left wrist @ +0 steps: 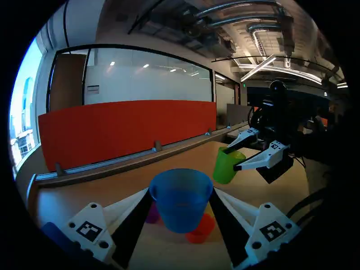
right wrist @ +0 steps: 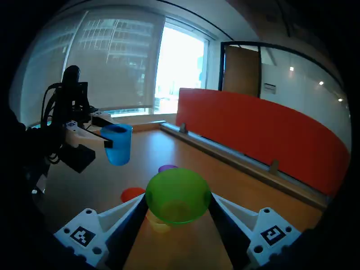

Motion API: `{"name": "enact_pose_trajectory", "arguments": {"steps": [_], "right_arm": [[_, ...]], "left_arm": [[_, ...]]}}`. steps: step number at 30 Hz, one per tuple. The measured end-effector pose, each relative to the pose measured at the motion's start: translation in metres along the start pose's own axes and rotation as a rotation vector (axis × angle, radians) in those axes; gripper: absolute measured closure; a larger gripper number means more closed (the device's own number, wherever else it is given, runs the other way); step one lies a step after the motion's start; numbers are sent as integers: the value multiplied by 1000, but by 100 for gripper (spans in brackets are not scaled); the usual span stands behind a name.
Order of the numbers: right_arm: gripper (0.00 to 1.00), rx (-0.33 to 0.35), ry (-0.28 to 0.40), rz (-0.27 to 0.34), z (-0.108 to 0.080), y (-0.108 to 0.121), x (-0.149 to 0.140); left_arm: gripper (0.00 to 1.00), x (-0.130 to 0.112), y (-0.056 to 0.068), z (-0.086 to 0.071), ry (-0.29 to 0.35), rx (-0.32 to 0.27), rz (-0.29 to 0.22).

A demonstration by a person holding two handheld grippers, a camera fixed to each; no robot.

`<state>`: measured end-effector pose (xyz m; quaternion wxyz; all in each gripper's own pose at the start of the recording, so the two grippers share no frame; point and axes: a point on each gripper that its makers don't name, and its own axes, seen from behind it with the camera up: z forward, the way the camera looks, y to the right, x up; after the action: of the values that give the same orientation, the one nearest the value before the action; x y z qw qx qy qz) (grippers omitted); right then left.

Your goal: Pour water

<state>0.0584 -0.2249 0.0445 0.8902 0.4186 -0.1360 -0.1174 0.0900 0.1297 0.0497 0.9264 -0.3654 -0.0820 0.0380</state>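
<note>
My left gripper (left wrist: 181, 198) is shut on a blue cup (left wrist: 181, 200), held upright above the wooden table (left wrist: 90, 198). Farther right in the left gripper view, my right gripper (left wrist: 234, 157) holds a green cup (left wrist: 226, 164) upright. In the right gripper view the right gripper (right wrist: 178, 202) is shut on the green cup (right wrist: 178, 195), which looks translucent. At the left of that view, the left gripper (right wrist: 108, 137) carries the blue cup (right wrist: 118, 144). Both cups hang apart from each other over the table.
Small cups stand on the table below the held ones: purple (right wrist: 166, 168), red (right wrist: 131, 194) and yellow (right wrist: 157, 222); the purple (left wrist: 153, 213) and red (left wrist: 200, 229) ones peek from behind the blue cup. An orange divider panel (left wrist: 126, 128) runs along the table's far edge.
</note>
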Motion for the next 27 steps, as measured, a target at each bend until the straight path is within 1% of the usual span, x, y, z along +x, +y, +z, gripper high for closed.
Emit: {"name": "enact_pose_trajectory", "arguments": {"steps": [12,27], "right_arm": [[7,-6,51,-12,-1,-4,11],[7,-18,143,4,-7,-7,32]], "left_arm": [[15,2,4,0,3,-8,4],[15,9,9,-4,18,-10,3]]}}
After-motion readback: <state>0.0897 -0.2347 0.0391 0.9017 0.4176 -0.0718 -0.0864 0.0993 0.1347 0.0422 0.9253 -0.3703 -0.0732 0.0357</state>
